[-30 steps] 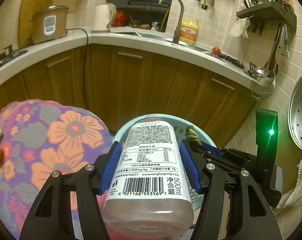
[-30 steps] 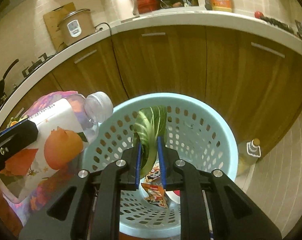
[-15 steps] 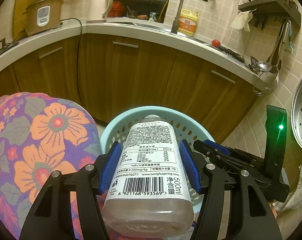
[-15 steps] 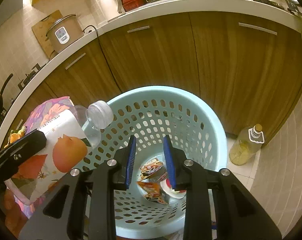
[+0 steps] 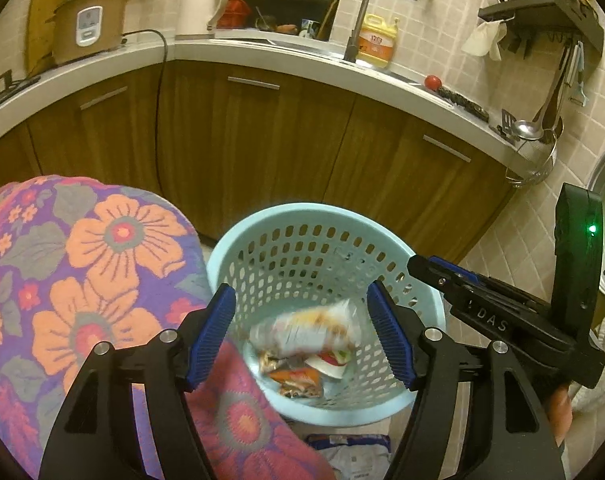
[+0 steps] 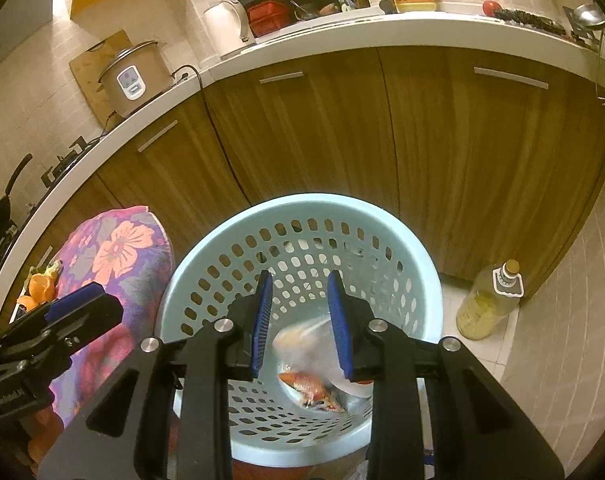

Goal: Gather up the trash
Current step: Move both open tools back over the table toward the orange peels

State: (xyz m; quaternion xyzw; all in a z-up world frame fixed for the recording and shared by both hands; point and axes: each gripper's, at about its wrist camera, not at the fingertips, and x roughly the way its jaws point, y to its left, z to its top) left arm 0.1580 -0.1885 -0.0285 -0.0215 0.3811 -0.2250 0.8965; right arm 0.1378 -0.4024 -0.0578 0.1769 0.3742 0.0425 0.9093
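A light blue perforated basket (image 5: pixel 322 209) (image 6: pixel 322 201) stands on the floor below both grippers. A clear plastic bottle with a fruit label (image 5: pixel 306 332) (image 6: pixel 302 340) is a blur inside it, above snack wrappers (image 5: pixel 298 380) (image 6: pixel 310 388) on the bottom. My left gripper (image 5: pixel 301 292) hangs over the basket's near rim, its jaws opening and holding nothing; it also shows in the right wrist view (image 6: pixel 86 298). My right gripper (image 6: pixel 300 278) is open and empty over the basket, seen from the left as well (image 5: pixel 420 268).
A table with a floral cloth (image 5: pixel 102 260) presses against the basket's left side, with orange peel (image 6: pixel 38 286) on it. A yellow oil bottle (image 6: pixel 490 300) stands on the floor by the wooden cabinets (image 6: pixel 322 120). A wrapper (image 5: pixel 350 452) lies on the floor below the basket.
My left gripper let go of the bottle, which dropped into the basket. My right gripper released the green leaf a second ago and stays open.
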